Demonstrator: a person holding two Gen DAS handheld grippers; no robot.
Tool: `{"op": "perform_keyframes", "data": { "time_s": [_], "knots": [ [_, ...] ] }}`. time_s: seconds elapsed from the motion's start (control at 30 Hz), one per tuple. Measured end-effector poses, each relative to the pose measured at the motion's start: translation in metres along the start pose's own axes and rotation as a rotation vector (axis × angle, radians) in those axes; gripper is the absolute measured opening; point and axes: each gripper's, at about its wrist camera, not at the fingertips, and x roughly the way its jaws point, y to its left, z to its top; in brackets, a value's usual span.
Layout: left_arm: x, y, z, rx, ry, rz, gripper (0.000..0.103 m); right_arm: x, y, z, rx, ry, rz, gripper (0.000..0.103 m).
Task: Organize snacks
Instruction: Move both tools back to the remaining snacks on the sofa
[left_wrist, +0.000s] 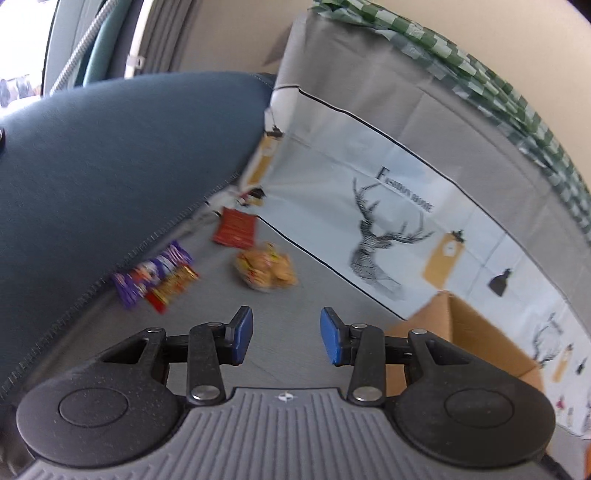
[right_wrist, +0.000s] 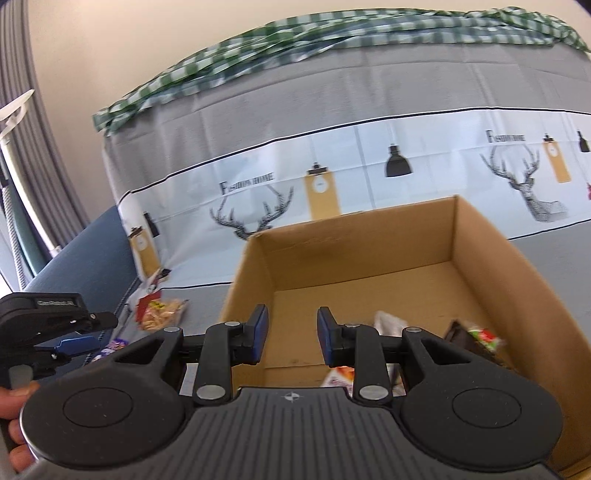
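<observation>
I see the surface (left_wrist: 303, 354) draped in a grey cloth with a white antler-print band, and a dark blue cushion (left_wrist: 110, 155) fills my left view from 9 to 11 o'clock. The cardboard box (right_wrist: 498, 266) sits open under my right view; inside it, near 5 o'clock, lie 3 or so wrappers, a dark packet (right_wrist: 461, 332) clearest among them. A green checked cloth (right_wrist: 332, 33) lies along the top at 12 o'clock.

Loose snacks remain outside the box: a clear bag of golden snacks (left_wrist: 266, 271) at 12 o'clock of my left tongs (left_wrist: 287, 334), a red packet (left_wrist: 235, 227) beyond it, and a purple bar (left_wrist: 155, 275) at 10 o'clock, touching a red-gold bar (left_wrist: 173, 290).

My left tongs are released, nothing between them. My right tongs (right_wrist: 291, 334) are parted and empty over the box.
</observation>
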Motion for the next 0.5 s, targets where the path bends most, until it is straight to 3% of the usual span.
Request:
{"op": "perform_keyframes", "data": {
  "time_s": [0.07,0.1,0.13,0.17,0.2,0.3,0.5],
  "knots": [
    [0.000,0.001,-0.005,0.126,-0.097,0.048,0.060,0.002,0.006,-0.001,-0.005,0.001,0.006,0.031],
    [0.004,0.000,-0.012,0.210,-0.145,0.113,0.061,0.002,0.008,-0.002,-0.006,0.001,0.009,0.032],
    [0.013,0.004,-0.011,0.227,-0.108,0.206,0.060,0.003,0.011,-0.003,-0.007,0.000,0.012,0.032],
    [0.020,0.012,-0.004,0.179,-0.059,0.231,0.059,0.003,0.013,-0.004,-0.007,-0.002,0.014,0.032],
    [0.020,0.020,0.002,0.151,-0.068,0.208,0.059,0.003,0.015,-0.004,-0.009,-0.003,0.018,0.032],
    [0.019,0.018,0.004,0.273,-0.159,0.272,0.062,0.004,0.024,-0.004,-0.033,-0.015,0.034,0.032],
    [0.051,0.033,-0.011,0.341,-0.125,0.285,0.062,0.013,0.040,-0.007,-0.066,-0.008,0.049,0.032]
  ]
}}
